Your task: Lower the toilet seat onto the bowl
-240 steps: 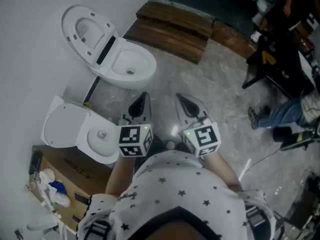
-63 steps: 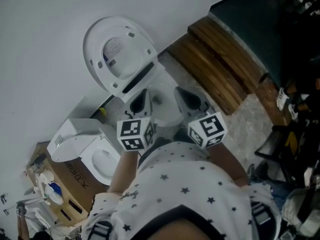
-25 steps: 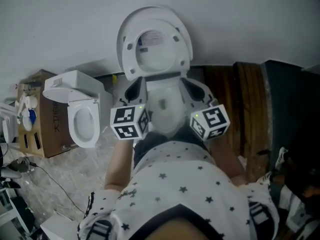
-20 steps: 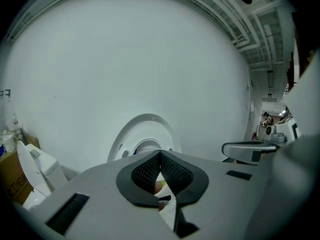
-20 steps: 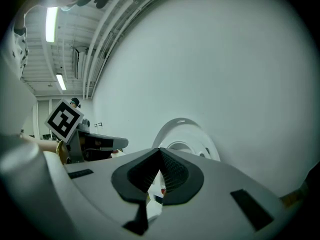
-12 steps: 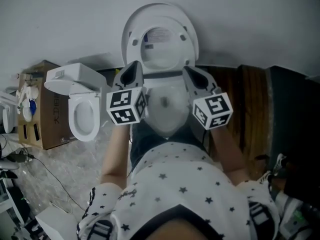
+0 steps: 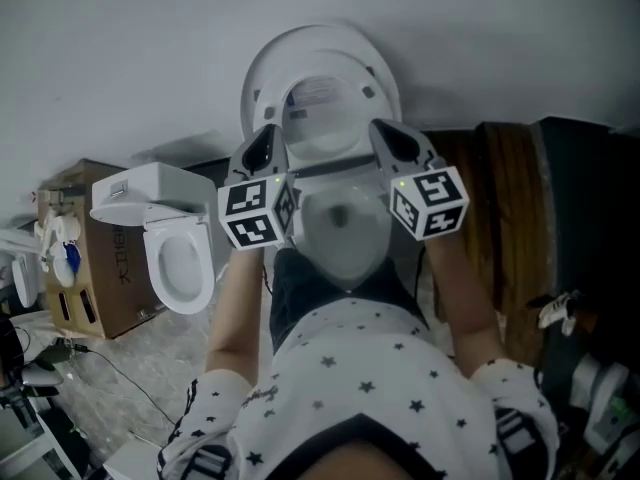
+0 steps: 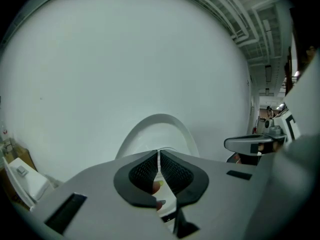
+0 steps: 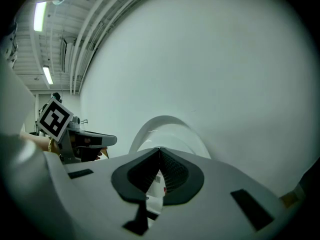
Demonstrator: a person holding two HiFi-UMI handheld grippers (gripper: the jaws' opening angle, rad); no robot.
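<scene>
Left gripper (image 8: 159, 151) and right gripper (image 9: 159, 149): both pinched closed, empty, side by side, aimed at toilet seat (image 7: 320, 88) close ahead. Seat upright against wall (image 7: 120, 48), above open bowl (image 7: 345, 233). Second toilet (image 7: 180, 258) off left.

toilet seat (image 7: 322, 96): white, raised upright against wall | bowl (image 7: 345, 233): white, open, below seat

The left gripper (image 8: 159, 153) has its dark ribbed jaws pressed together with nothing between them. Straight beyond the tips, the toilet seat (image 8: 160, 121) stands upright against a white wall (image 8: 115, 59). Off to the tool's right, the right gripper (image 8: 235, 143) sits level alongside.
</scene>
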